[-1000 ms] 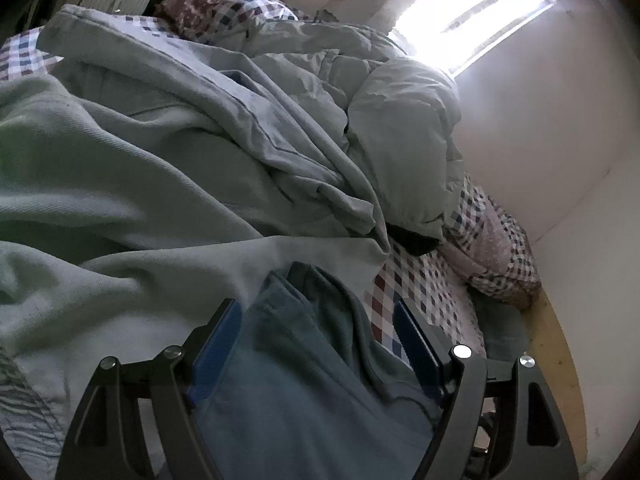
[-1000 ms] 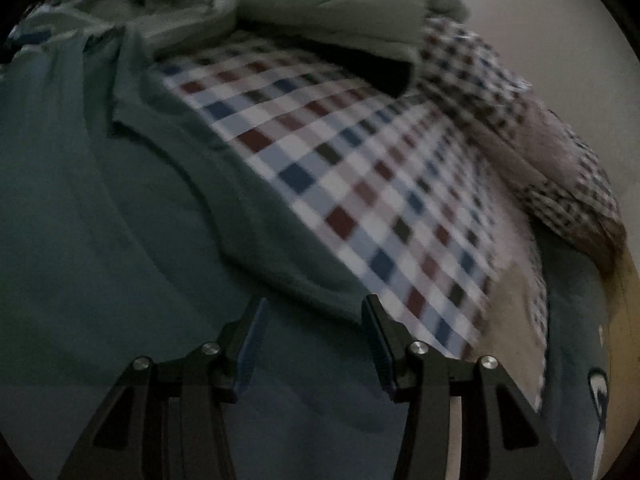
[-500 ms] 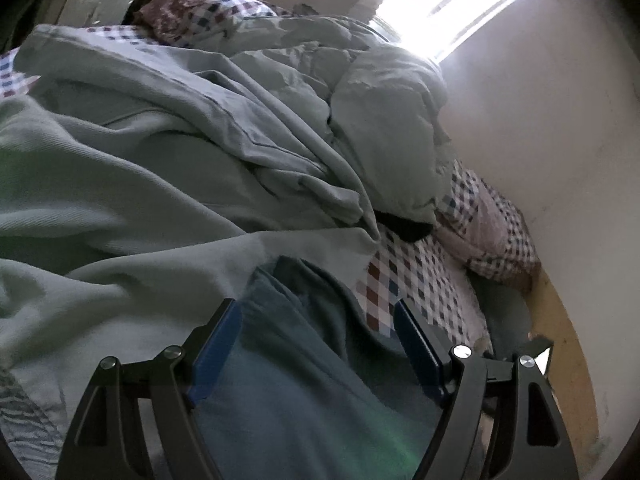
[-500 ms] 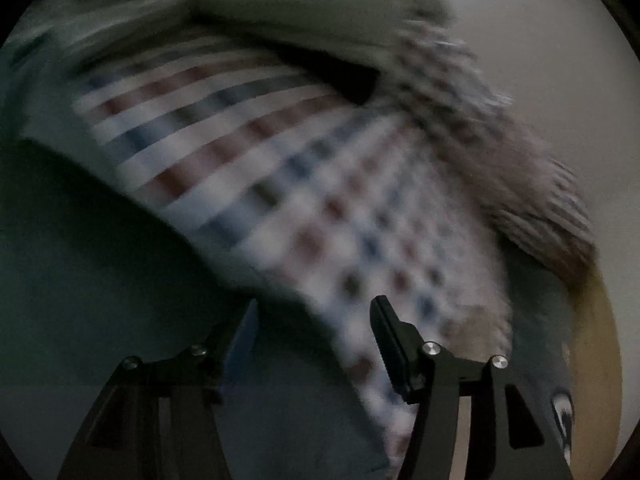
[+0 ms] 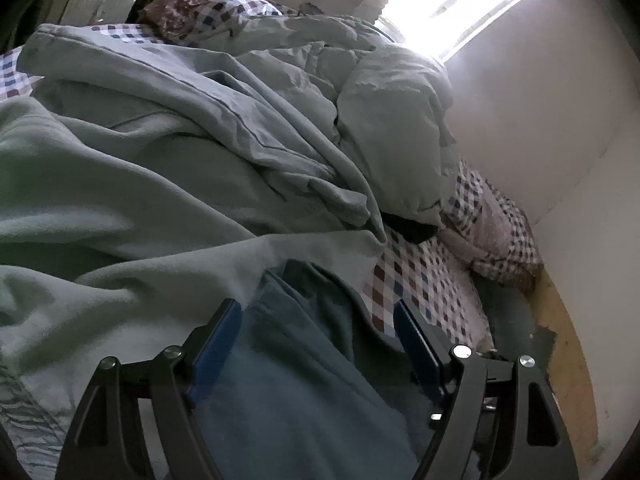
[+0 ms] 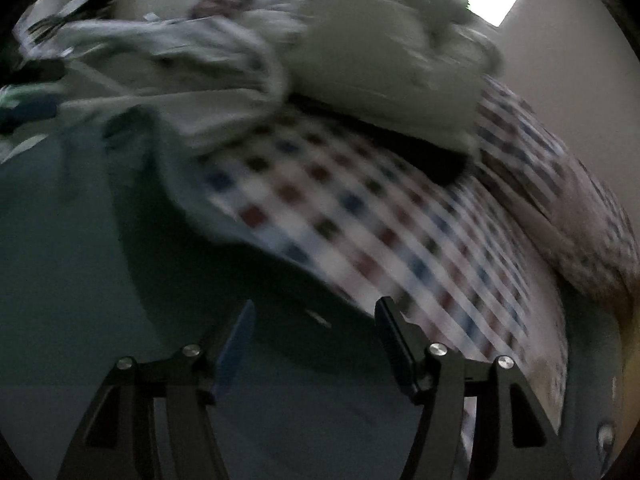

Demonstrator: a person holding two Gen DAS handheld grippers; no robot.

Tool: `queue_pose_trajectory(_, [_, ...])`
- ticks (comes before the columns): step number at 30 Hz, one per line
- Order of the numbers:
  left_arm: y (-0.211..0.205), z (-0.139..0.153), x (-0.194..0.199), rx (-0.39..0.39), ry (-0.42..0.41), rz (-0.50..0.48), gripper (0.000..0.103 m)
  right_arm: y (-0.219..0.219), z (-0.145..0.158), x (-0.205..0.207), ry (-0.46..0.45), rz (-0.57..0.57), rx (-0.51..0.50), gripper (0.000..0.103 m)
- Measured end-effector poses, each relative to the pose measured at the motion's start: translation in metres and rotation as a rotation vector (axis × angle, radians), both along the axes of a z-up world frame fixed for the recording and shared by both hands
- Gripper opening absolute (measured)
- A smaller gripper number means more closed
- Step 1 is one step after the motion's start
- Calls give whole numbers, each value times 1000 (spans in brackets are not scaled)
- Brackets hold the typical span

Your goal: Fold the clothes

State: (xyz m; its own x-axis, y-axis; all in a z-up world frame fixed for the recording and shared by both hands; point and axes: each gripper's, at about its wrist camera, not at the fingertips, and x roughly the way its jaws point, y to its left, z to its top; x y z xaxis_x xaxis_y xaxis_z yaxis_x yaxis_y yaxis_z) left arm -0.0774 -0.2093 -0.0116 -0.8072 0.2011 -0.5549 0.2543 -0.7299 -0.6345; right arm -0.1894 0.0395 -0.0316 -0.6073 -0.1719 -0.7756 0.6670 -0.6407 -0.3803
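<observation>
A dark teal garment (image 5: 304,380) lies folded on the bed, its layered edges running between the fingers of my left gripper (image 5: 318,312). That gripper is open, hovering over the cloth with its blue pads well apart. In the right wrist view the same teal garment (image 6: 100,280) fills the lower left, its edge lying on the checked sheet (image 6: 360,232). My right gripper (image 6: 314,312) is open just above the garment's edge, with nothing between its fingers. This view is blurred by motion.
A pale green blanket (image 5: 120,208) and a bunched grey-green duvet (image 5: 392,128) are heaped behind the garment. A checked pillow (image 5: 500,232) sits by the white wall (image 5: 560,100). A wooden floor strip (image 5: 568,360) borders the bed on the right.
The right gripper has opened wider and swung back and up, showing more of the duvet and sheet. The left gripper has shifted only slightly, staying open over the garment.
</observation>
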Motion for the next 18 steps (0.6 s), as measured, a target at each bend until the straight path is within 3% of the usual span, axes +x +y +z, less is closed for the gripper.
queue_pose_trajectory(5, [-17,0,2,10,-6,21,82,-43,-12,-14,-17,45,-4,66])
queue_pose_trajectory(10, [-33,-1,3,23,-13,37,82,-55,-3,-51,86,-126,-35,66])
queue_pose_trajectory(13, [-35,-7,-1,50,-32,7,82,-47,17,-57,143,-234,-136,66])
queue_pose_trajectory(15, [-37,-11,-4,69,-44,-13,82,-45,29,-50,123,-232,-219,67])
queue_pose_trajectory(18, [-40,-17,-9,96,-62,-43,82,-51,34,-31,24,-145,-302,67])
